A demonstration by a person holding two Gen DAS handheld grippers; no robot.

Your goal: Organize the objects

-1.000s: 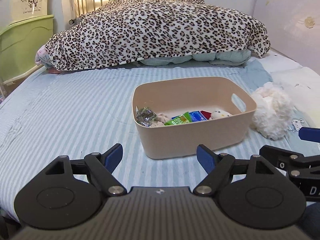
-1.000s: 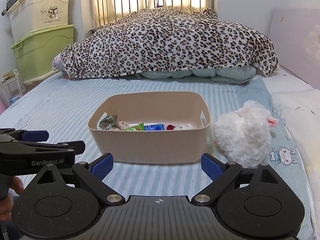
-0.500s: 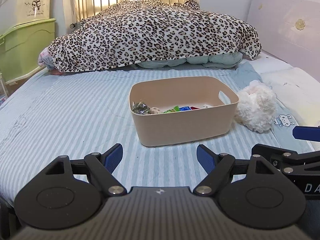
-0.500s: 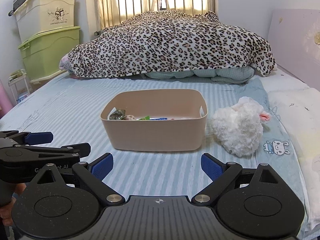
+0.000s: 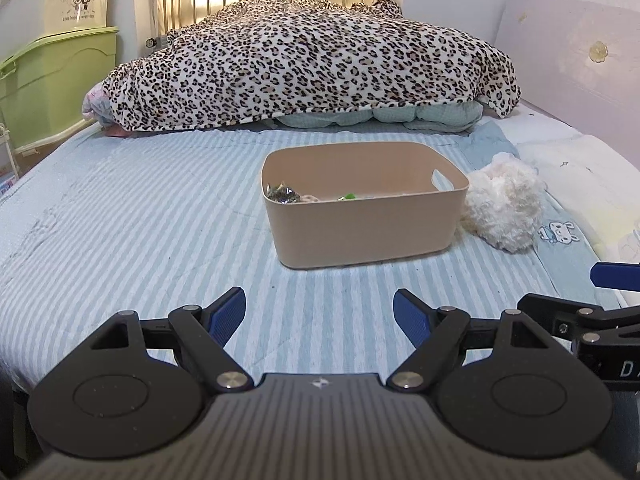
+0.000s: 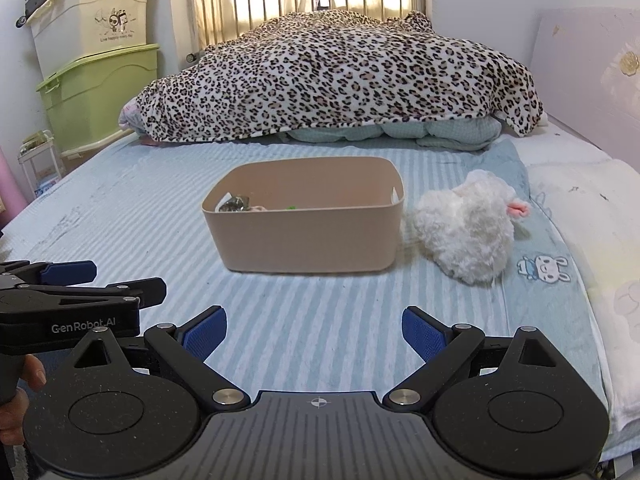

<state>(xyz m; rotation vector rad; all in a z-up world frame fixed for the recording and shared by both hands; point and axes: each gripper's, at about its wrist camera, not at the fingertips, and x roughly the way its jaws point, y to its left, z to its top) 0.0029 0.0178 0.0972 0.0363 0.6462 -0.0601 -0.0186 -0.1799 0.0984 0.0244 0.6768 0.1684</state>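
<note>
One beige bin (image 6: 304,236) sits mid-bed on the striped sheet (image 5: 140,220), already holding a few small things, including a crinkly wrapper (image 5: 283,193). A white plush toy (image 6: 466,226) lies just beside its right wall, not in it; I judge that it is what remains. My left claw (image 5: 319,314) and right claw (image 6: 314,330) hover near the bed's edge, both released and holding nothing. A leopard blanket (image 6: 340,80) is heaped behind.

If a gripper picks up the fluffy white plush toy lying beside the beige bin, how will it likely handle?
The fluffy white plush toy looks soft and slumped on the striped blue bedsheet, so it will probably squash and sag in the jaws. Its long fur suggests it is light and unlikely to slip. It seems unlikely to roll.
</note>
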